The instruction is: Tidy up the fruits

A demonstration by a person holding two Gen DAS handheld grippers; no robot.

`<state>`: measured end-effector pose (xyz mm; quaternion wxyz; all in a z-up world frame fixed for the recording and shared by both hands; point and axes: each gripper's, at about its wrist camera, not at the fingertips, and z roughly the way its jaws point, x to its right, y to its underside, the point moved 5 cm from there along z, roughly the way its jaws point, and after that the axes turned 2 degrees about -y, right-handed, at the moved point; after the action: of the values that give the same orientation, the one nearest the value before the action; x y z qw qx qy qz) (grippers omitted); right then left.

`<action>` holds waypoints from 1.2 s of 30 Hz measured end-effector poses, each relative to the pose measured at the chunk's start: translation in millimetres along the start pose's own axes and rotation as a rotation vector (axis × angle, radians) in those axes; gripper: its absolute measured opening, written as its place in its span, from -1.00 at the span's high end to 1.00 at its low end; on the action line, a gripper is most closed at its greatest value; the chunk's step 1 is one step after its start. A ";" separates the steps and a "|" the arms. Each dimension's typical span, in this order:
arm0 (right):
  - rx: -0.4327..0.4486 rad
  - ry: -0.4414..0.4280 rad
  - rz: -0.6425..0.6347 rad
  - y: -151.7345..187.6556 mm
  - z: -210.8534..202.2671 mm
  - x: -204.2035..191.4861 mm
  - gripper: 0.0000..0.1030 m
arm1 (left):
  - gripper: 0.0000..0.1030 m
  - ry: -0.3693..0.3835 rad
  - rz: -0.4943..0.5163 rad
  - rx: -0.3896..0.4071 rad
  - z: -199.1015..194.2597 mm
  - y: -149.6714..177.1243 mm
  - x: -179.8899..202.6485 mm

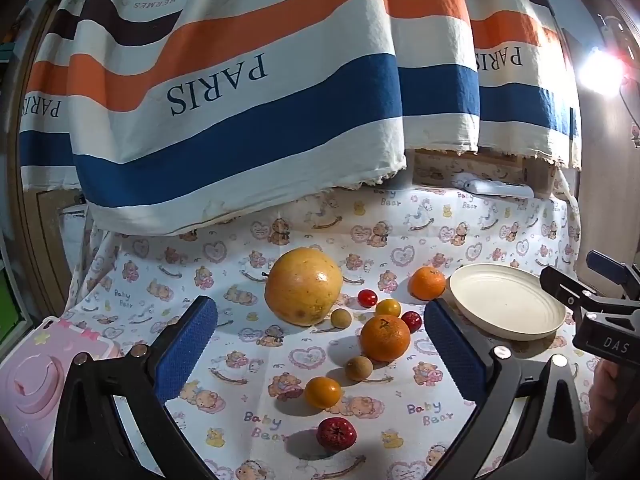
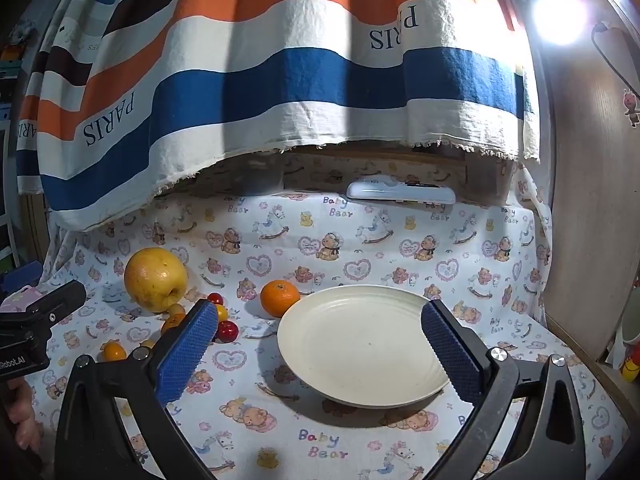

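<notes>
Both the left gripper (image 1: 320,344) and the right gripper (image 2: 320,344) hover wide apart and empty, because the round cream plastic plate (image 2: 360,344) waits bare beside the scattered fruits, probably for collecting them.

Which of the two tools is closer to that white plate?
Right. The right tool hangs open with the white plate straight ahead between its fingers. The left tool faces the scattered fruit, with the plate off to its right.
</notes>
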<state>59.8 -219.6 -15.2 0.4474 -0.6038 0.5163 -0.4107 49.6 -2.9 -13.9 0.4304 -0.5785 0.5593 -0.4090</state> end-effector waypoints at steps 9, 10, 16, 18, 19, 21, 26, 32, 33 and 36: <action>-0.001 -0.021 -0.008 -0.8 -0.4 -4.0 -0.99 | -0.99 0.008 0.008 -0.003 -0.1 1.0 1.0; -0.002 -0.022 -0.009 -0.8 -0.3 -4.3 -0.99 | -0.99 0.004 0.010 -0.003 -0.2 1.0 1.5; -0.003 -0.015 -0.004 -0.2 0.3 -3.0 -0.99 | -0.99 -0.010 -0.009 -0.004 0.2 1.0 -3.5; -0.003 -0.006 -0.001 0.0 0.1 -2.5 -0.99 | -0.99 -0.012 -0.013 -0.003 0.1 1.1 -4.6; -0.003 -0.004 0.000 0.0 0.0 -2.0 -0.99 | -0.99 -0.013 -0.014 -0.003 0.0 1.2 -5.0; -0.004 -0.005 0.000 0.2 0.0 -1.5 -0.99 | -0.99 -0.013 -0.014 -0.003 0.1 1.2 -5.3; -0.010 -0.014 -0.002 0.8 0.9 -1.6 -0.99 | -0.99 -0.013 -0.014 -0.002 -0.1 1.5 -5.7; -0.011 -0.016 -0.003 0.4 1.8 -2.5 -0.99 | -0.99 -0.013 -0.016 -0.005 -0.2 2.1 -6.6; -0.012 -0.016 -0.003 0.3 1.9 -2.6 -0.99 | -0.99 -0.013 -0.017 -0.006 0.0 2.3 -6.9; -0.013 -0.016 -0.004 0.5 1.9 -2.3 -0.99 | -0.99 -0.016 -0.018 -0.011 0.7 2.9 -7.6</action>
<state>61.2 -217.2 -16.2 0.4469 -0.6109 0.5143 -0.4033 49.1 4.7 -16.8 0.4283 -0.5889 0.5528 -0.4051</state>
